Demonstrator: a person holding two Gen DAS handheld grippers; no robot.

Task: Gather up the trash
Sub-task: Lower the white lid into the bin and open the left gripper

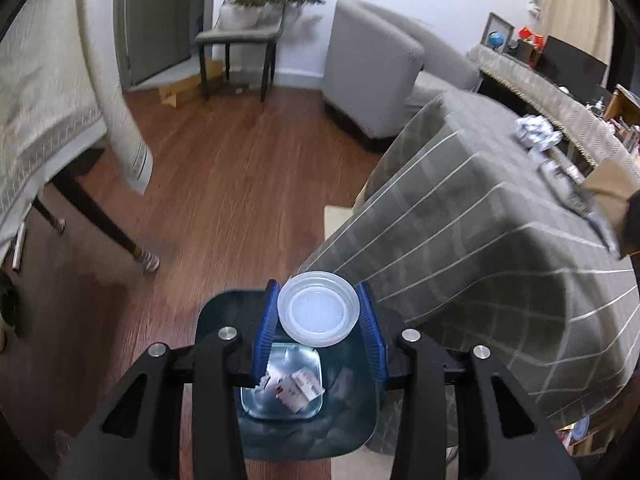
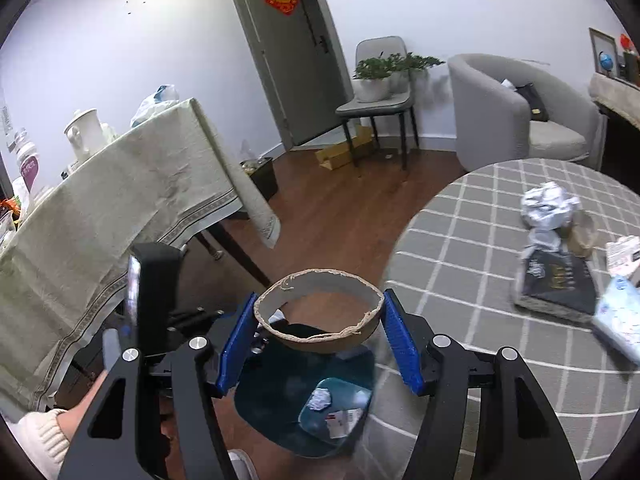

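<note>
The left tongs pinch a round clear plastic lid above the dark teal bin. The right tongs clamp a squashed brown cardboard ring over the same bin; crumpled silver foil lies at two o'clock on the grey checked table.
</note>
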